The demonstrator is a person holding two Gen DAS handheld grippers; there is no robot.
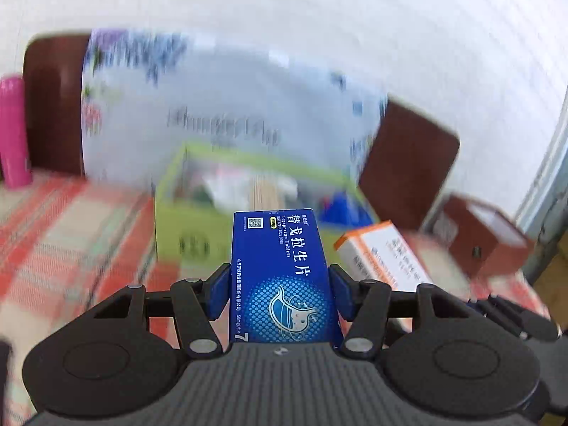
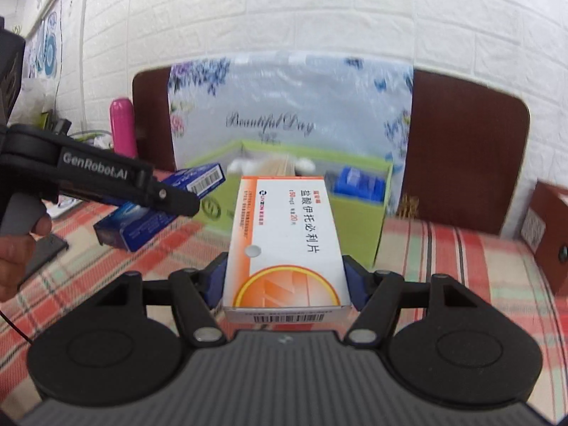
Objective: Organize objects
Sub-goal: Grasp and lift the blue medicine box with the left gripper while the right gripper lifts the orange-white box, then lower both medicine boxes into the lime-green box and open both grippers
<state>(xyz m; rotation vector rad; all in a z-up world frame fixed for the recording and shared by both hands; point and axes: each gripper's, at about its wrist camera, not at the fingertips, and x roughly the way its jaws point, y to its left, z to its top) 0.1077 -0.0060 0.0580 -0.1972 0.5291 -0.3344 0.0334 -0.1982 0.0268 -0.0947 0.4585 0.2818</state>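
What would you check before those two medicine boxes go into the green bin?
1. Left gripper clamps the blue box on both sides: ok.
2. Right gripper clamps the white and orange box: ok.
3. Both boxes lifted off the checked cloth: ok.
4. Green bin straight ahead, open on top: ok.
5. Free room inside the bin: cannot tell, things already lie there.
6. The two boxes apart from each other: ok.

Home: plaid tablecloth point(image 2: 461, 259), wooden chair point(image 2: 468, 149), white brick wall point(image 2: 319, 10).
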